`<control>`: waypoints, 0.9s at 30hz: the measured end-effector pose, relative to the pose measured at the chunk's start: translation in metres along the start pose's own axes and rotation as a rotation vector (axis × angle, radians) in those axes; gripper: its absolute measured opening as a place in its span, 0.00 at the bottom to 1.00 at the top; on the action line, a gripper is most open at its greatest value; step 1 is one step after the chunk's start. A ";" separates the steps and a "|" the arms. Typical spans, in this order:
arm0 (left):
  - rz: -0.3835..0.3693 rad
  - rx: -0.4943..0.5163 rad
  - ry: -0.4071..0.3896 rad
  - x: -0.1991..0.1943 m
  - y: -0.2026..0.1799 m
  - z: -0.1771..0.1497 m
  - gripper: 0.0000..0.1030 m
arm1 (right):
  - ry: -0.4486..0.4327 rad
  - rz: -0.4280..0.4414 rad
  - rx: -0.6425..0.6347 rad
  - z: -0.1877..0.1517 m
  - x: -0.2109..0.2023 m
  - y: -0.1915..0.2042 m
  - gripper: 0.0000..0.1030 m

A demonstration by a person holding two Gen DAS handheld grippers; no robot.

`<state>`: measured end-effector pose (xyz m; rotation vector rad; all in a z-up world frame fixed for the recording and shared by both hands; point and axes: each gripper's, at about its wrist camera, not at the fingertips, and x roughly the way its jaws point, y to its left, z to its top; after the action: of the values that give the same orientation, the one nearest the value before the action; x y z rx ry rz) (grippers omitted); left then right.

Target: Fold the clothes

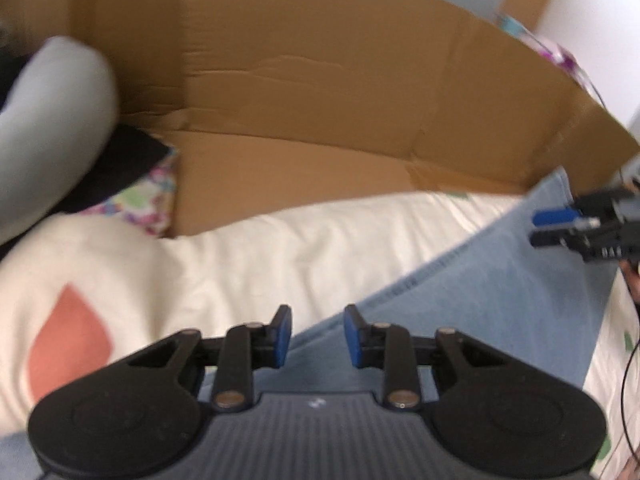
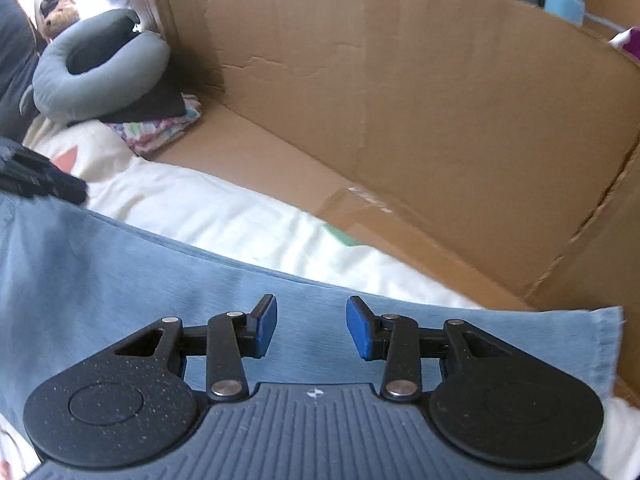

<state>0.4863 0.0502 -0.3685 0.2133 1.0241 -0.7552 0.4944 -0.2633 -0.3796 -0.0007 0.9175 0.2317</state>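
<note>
Jeans [image 2: 120, 264] lie flat on the white bed sheet [image 2: 240, 216] just in front of the cardboard box [image 2: 400, 100], with the left gripper [image 1: 317, 336] and right gripper [image 2: 311, 328] above them, both open and empty.

A home bedroom — bedsheet [image 2: 224, 216], neck pillow [image 2: 100, 76], cardboard box [image 2: 440, 100].

Soft, even daylight is cast over both views, with straight edges bent by fisheye distortion, heavy motion blur seen beyond the left gripper [image 1: 317, 336], and blown-out brightness noted far up-left of the right gripper [image 2: 312, 328].
</note>
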 end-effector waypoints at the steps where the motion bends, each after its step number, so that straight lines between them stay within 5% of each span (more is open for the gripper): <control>1: -0.008 0.022 0.010 0.003 -0.004 0.000 0.29 | 0.003 0.005 -0.010 0.000 0.002 0.004 0.44; 19: -0.005 0.420 0.146 0.042 -0.047 -0.001 0.27 | 0.052 0.017 -0.135 -0.012 0.030 0.035 0.45; 27: 0.050 0.532 0.129 0.035 -0.058 -0.009 0.01 | 0.032 0.015 -0.281 0.001 0.033 0.044 0.45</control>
<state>0.4524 -0.0043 -0.3920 0.7510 0.9177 -0.9678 0.5060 -0.2138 -0.4009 -0.2579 0.9107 0.3735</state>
